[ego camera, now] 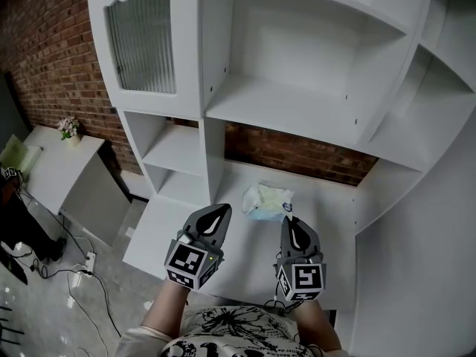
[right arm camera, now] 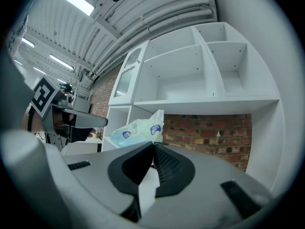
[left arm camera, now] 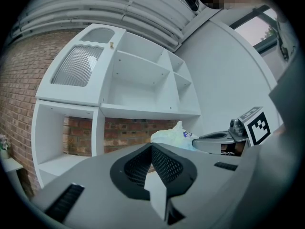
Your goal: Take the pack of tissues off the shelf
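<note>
A pale, crinkled pack of tissues (ego camera: 267,200) with a blue mark lies on the low white shelf surface (ego camera: 327,222) of the cabinet, in front of the brick back wall. My left gripper (ego camera: 220,213) hovers just short of it on the left, jaws shut and empty. On the right, my right gripper (ego camera: 292,224) points at the pack's near right corner, also shut on nothing. The pack (left arm camera: 172,137) peeks over the closed left jaws in the left gripper view, and the pack (right arm camera: 138,128) sits just beyond the closed right jaws in the right gripper view.
The white shelving unit (ego camera: 312,73) rises above, with open compartments and a ribbed-glass door (ego camera: 141,43) at upper left. A low white side table (ego camera: 63,166) with a small flower pot (ego camera: 69,129) stands at the left. Cables (ego camera: 67,274) lie on the floor.
</note>
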`<state>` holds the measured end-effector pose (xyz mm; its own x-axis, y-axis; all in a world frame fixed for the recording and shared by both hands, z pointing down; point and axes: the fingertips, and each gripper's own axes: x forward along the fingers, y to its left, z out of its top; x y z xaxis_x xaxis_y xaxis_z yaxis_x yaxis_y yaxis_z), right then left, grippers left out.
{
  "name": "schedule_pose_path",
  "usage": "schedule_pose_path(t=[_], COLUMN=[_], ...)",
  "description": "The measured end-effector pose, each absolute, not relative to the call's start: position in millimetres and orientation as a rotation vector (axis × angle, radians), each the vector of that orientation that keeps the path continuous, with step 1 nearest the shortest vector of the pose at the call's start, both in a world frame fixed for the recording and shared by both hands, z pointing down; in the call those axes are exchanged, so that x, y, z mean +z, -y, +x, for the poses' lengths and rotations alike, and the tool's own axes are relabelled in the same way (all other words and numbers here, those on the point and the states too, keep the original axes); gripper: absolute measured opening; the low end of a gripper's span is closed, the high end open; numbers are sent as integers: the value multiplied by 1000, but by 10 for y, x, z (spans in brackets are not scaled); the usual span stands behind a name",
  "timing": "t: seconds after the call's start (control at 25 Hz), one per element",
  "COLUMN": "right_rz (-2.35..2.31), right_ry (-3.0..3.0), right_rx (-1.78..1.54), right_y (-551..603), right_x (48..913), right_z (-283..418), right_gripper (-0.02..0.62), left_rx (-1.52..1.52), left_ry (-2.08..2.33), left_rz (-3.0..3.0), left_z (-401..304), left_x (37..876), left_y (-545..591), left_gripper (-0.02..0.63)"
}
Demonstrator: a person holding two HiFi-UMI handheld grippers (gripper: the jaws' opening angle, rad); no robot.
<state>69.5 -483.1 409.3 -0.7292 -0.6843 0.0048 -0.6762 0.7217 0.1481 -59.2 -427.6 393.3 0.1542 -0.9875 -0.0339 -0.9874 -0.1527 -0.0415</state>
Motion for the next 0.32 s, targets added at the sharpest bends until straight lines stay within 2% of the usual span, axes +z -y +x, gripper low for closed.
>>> schedule_pose_path(t=[0.32], right_rz=[1126], right_ry=[2859], right_rx=[-197], right_y=[4788], right_x=[4131], right_z=[685], right_gripper=[8], left_rx=[-10], left_ry=[-2022], left_rz=[-2300], left_z=[-644], left_x=[3912], left_y=[4213], left_gripper=[8])
